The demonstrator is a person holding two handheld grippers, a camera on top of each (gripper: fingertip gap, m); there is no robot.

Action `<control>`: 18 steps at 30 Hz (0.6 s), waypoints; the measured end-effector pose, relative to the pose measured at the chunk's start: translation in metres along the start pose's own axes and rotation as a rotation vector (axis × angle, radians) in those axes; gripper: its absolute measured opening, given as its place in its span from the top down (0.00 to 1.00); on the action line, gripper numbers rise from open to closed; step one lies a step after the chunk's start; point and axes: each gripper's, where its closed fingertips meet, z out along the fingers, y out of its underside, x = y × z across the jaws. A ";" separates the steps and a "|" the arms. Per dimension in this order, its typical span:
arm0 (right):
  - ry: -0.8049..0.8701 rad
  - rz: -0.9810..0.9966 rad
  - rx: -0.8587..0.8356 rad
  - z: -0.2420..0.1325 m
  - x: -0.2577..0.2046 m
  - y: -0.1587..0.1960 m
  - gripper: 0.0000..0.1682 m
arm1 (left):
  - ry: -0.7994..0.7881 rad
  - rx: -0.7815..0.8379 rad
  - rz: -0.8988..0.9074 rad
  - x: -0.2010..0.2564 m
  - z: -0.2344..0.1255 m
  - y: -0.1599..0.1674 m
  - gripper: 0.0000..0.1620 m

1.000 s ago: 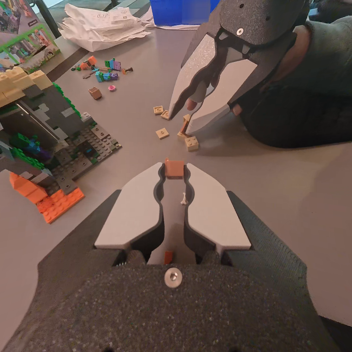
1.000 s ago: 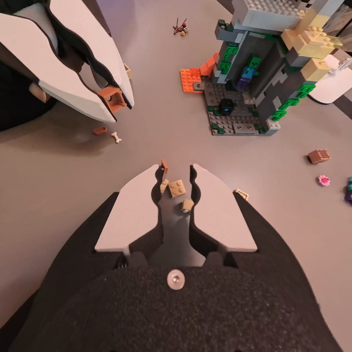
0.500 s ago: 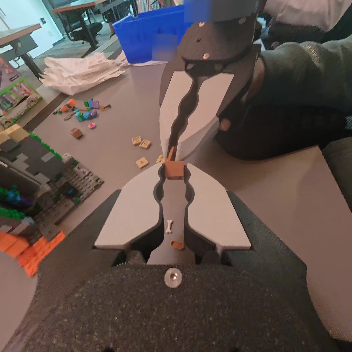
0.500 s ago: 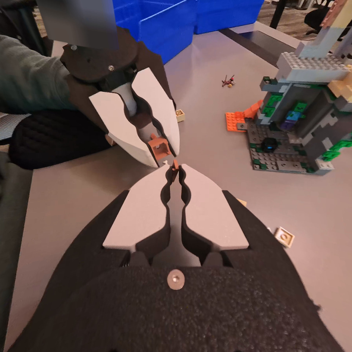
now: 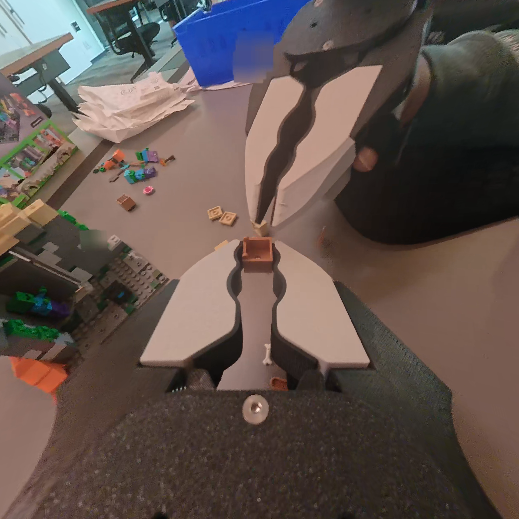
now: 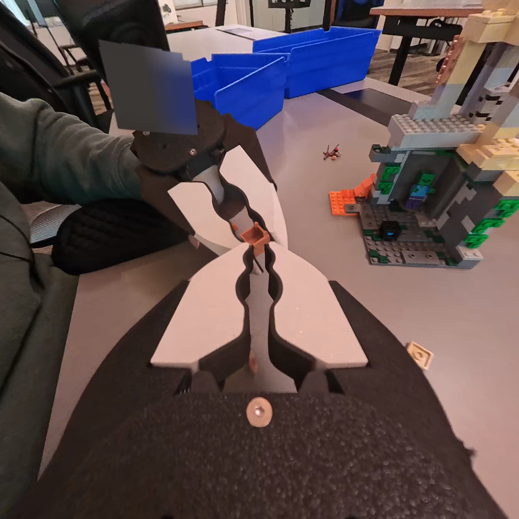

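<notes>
Studded grey brick model (image 5: 84, 280) at left on smooth grey surface (image 5: 421, 309). Left gripper (image 5: 257, 247) fingers pinching hollow square brown piece (image 5: 257, 252). Right gripper (image 5: 264, 222) fingers nearly pressed together, tips just beside it.

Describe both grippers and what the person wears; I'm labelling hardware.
Both the left gripper and right gripper have flat pale-grey fingers with wavy black inner edges, on speckled black bodies with a silver screw. The person wears grey-green sleeves.

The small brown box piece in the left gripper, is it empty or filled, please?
Empty: the brown box piece, clamped between the left gripper fingertips, shows a bare hollow interior from above.
</notes>
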 end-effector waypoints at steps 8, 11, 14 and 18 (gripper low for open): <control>0.048 -0.108 -0.448 -0.047 0.017 0.065 0.87 | -0.024 -0.041 -0.030 -0.011 -0.005 0.012 0.89; 0.054 -0.090 -0.594 -0.069 0.020 0.088 0.83 | -0.009 -0.053 -0.013 -0.006 -0.002 0.016 0.89; 0.037 -0.066 -0.653 -0.074 0.016 0.098 0.80 | 0.015 -0.065 0.009 0.001 0.003 0.018 0.89; 0.046 -0.037 -0.728 -0.067 0.018 0.108 0.87 | 0.015 -0.080 0.043 0.005 0.004 0.020 0.89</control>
